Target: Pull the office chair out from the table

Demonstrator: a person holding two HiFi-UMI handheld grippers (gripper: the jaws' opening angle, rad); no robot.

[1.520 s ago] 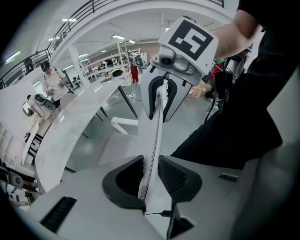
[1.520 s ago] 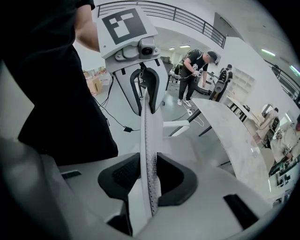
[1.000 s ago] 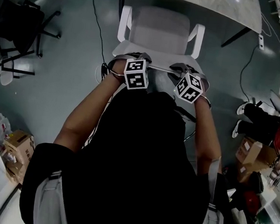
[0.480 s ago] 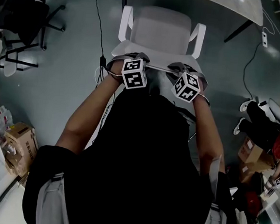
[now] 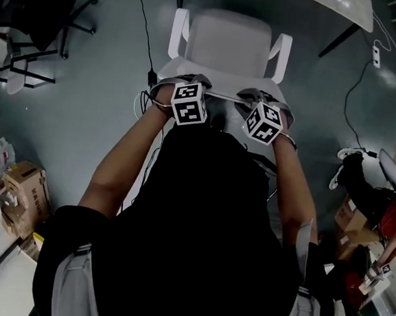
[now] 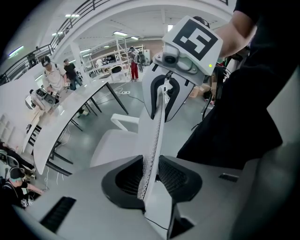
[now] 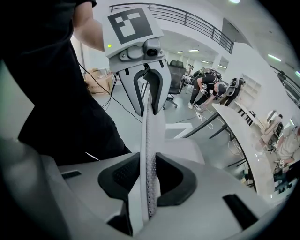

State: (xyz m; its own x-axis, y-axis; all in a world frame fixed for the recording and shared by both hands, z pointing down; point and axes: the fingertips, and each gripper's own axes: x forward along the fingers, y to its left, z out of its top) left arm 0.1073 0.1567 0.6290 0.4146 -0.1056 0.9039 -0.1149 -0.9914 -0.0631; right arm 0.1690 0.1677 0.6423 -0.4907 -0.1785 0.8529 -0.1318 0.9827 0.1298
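Observation:
A white office chair (image 5: pixel 229 43) stands just off the table (image 5: pixel 342 5), which shows only as a corner at the top of the head view. Both grippers clamp the top edge of its mesh backrest (image 5: pixel 221 94). My left gripper (image 5: pixel 180 82) holds the left part of that edge and my right gripper (image 5: pixel 260 94) the right part. In the left gripper view the thin backrest edge (image 6: pixel 157 122) runs between the black pads of the left gripper (image 6: pixel 150 174), which press on it. The right gripper view shows the same grip: the edge (image 7: pixel 149 140) is pinched in the right gripper (image 7: pixel 147 180).
A black chair (image 5: pixel 32 8) stands at the far left. Cardboard boxes (image 5: pixel 23 187) sit at the lower left, a cable (image 5: pixel 143 32) runs over the floor, and bags and shoes (image 5: pixel 362 175) lie at the right. People (image 6: pixel 51 79) stand beyond the long table (image 6: pixel 61 117).
The chair and both grippers have come back from the table together. In the head view the table's edge has slid up and nearly out of the picture. Both grips are unchanged.

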